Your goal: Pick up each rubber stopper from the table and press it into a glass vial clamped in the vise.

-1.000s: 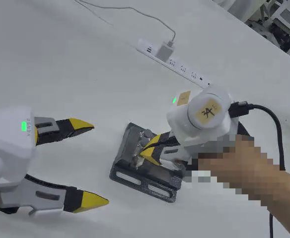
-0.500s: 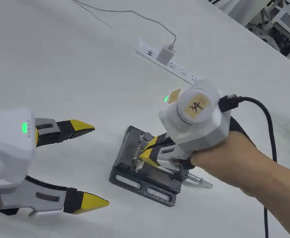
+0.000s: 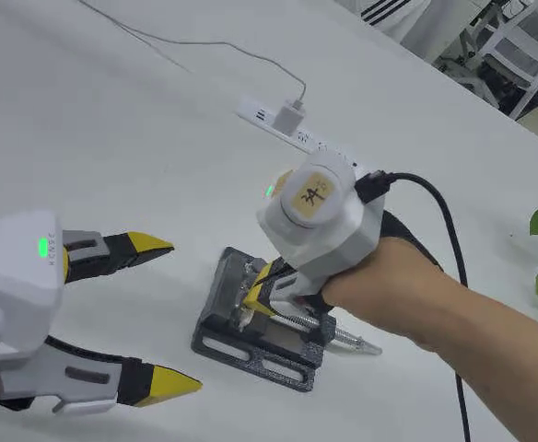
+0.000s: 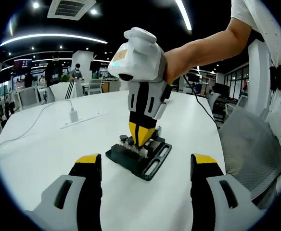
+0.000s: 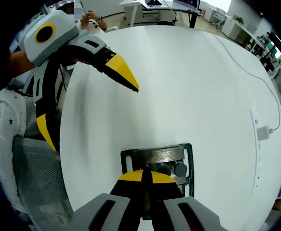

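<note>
Nearest, lower left: left gripper [image 3: 186,313], jaws spread wide, empty. Mid-bench: right gripper [image 3: 253,302], jaws closed tip to tip, over vials [image 5: 179,169] in vise [image 3: 251,354]; stopper between tips not discernible. Risk: off-centre push, cracking or tilting glass.

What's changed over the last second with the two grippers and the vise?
The right gripper has tipped more upright over the vise, fingers shut, tips staying at its top. The left gripper stays open off to the side; the vise has not moved.
</note>
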Demonstrator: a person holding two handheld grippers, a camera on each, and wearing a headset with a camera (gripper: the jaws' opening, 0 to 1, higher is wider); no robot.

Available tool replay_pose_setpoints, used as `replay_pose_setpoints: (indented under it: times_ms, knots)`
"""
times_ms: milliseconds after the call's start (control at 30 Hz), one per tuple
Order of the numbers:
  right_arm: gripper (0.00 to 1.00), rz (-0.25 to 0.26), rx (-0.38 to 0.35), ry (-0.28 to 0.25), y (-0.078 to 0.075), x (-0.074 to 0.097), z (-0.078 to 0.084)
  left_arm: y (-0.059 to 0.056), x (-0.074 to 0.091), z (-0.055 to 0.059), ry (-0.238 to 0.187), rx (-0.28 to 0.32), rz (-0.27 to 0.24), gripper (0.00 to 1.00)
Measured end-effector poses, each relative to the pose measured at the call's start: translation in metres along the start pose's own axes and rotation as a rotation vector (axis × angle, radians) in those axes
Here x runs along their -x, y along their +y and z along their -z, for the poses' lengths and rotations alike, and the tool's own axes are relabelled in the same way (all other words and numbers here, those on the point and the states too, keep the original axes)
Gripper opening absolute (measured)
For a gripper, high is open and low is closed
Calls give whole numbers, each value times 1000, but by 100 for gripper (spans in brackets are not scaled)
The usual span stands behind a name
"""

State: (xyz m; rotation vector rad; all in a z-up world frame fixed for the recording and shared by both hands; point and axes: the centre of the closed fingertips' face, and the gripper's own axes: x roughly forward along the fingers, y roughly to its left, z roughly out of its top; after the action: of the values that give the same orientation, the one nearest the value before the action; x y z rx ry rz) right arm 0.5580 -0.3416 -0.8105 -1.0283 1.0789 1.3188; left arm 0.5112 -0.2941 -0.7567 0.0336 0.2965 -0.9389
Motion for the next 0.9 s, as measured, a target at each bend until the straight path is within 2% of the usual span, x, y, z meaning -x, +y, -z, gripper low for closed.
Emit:
replay_pose_setpoints:
  times_ms: [67, 133, 300, 600, 700, 800, 900]
  knots:
    - [0, 10, -32, -4, 0, 0, 0, -1, 2, -2, 3, -9, -2, 74]
    - [0, 21, 3, -5, 1, 1, 0, -2, 5, -4, 4, -10, -5, 74]
    - [0, 43, 2, -19, 1, 2, 0, -3, 12, -8, 9, -21, -18, 74]
    - [0, 68, -53, -107, -1, 3, 2, -3, 30, -18, 11, -30, -54, 74]
    - [4, 83, -60, -122, -2, 5, 2, -2, 35, -19, 17, -30, -69, 74]
    - [3, 98, -74, -182, -2, 14, -2, -4, 39, -19, 29, -35, -81, 74]
    - [7, 102, -100, -210, 0, 22, -1, -6, 42, -20, 31, -31, -88, 74]
